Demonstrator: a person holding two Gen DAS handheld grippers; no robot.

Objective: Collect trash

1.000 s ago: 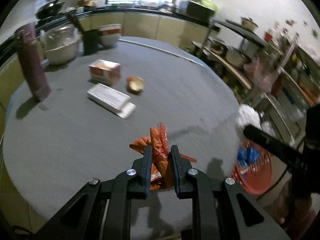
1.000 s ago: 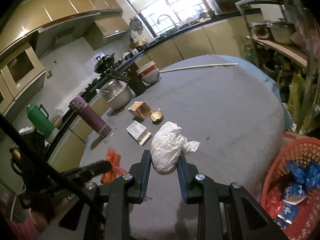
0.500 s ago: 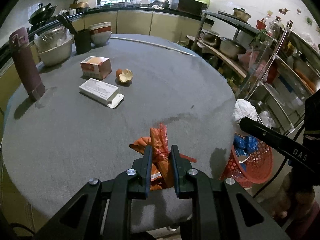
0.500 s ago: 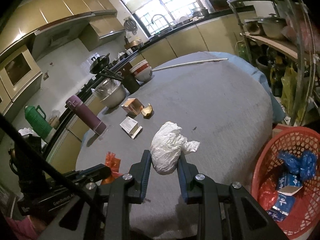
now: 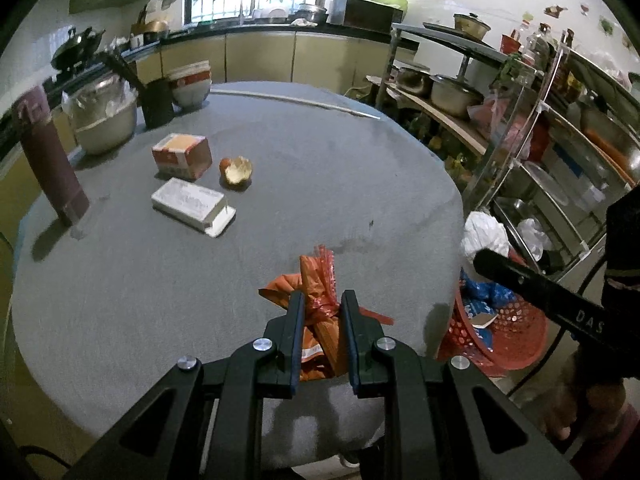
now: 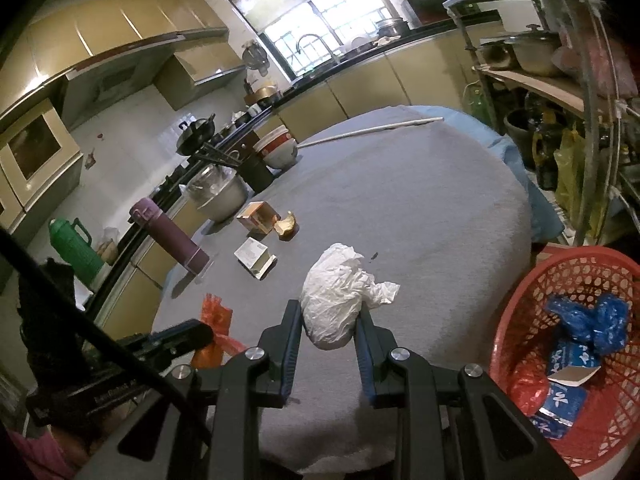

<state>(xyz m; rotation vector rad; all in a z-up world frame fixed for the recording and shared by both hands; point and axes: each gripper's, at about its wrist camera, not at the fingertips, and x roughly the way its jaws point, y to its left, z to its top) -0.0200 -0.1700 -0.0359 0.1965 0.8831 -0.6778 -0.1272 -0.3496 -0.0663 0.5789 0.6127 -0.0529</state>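
Both loads are up: the left gripper (image 5: 322, 316) is clamped on the orange wrapper (image 5: 320, 280) above the near desk (image 5: 120, 300) edge, and the right gripper (image 6: 328, 332) is squeezed tight on the white crumpled bag (image 6: 336, 304). Carry step, I'd say. Next: swing right over the red basket (image 6: 520, 320) and release. Farther off, two boxes and a peel wait.

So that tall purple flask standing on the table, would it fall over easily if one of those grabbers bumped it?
Probably, if struck high: the purple flask stands tall on a narrow base. It looks rigid, so it would likely topple whole, then roll across the table.
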